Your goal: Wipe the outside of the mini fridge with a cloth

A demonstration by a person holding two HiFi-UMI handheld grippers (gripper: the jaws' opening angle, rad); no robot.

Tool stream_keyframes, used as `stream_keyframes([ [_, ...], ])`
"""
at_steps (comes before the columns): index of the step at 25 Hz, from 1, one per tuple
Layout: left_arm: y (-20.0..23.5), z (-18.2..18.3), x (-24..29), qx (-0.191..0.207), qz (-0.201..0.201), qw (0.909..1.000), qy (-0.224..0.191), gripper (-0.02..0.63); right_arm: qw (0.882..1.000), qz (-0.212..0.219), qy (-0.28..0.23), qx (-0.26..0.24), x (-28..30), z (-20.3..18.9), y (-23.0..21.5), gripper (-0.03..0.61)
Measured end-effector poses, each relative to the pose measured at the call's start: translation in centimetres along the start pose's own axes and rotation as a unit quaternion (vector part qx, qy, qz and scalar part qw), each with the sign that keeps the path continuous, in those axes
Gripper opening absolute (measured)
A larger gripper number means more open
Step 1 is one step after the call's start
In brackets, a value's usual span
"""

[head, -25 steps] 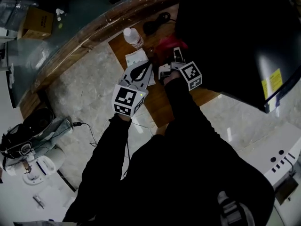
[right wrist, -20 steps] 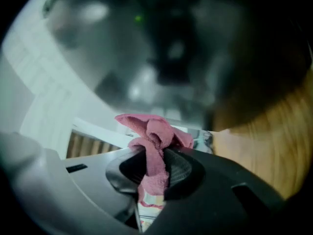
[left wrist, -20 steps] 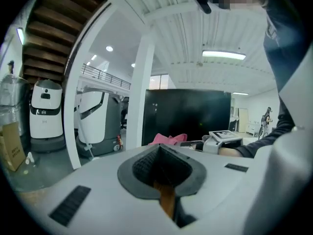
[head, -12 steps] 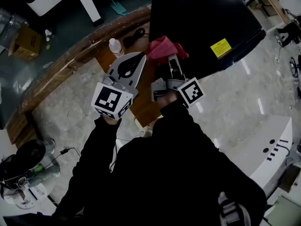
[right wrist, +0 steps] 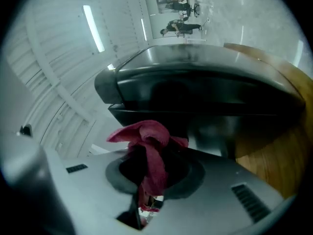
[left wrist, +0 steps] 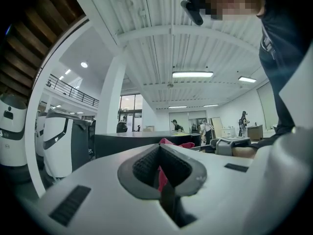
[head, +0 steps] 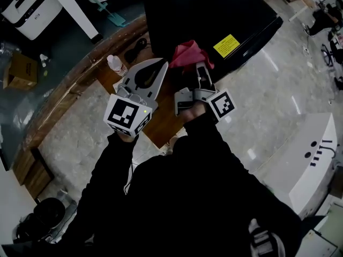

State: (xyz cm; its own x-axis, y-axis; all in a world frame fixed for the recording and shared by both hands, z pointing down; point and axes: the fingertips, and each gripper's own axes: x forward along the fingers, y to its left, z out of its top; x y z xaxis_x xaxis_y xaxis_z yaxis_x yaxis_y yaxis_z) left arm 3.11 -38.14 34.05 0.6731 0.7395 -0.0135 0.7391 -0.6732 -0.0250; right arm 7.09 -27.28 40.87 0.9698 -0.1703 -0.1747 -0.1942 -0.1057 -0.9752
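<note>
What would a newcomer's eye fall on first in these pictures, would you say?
The red cloth, bunched in the shut right tool, stands out against the black mini fridge at the top of the head view. Next comes the yellow label on the fridge's dark surface, right of the cloth. The left tool, shut and empty, points up just left of the cloth.

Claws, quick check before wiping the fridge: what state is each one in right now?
Left claw: closed, holding nothing.
Right claw: closed on the red cloth.
</note>
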Motion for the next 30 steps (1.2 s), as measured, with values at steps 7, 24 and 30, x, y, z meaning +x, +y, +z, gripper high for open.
stream_keyframes([
  [7,-0.3,-4.7,2.5,-0.009,-0.012,0.9988,0.046,0.006,1.0,-0.024,0.01,0.001,-0.3,-0.5,-5.2,0.075],
  [24,-0.7,-31.1,5.3,-0.105,-0.023,0.9618,0.252,0.006,0.978,-0.203,0.04,0.001,-3.6,-3.1,-28.6,0.075],
  [30,-1.2,-36.7,5.2,-0.18,-0.012,0.9438,0.277,0.006,0.958,-0.284,0.031,-0.008,-6.4,-3.3,-36.1,0.075],
])
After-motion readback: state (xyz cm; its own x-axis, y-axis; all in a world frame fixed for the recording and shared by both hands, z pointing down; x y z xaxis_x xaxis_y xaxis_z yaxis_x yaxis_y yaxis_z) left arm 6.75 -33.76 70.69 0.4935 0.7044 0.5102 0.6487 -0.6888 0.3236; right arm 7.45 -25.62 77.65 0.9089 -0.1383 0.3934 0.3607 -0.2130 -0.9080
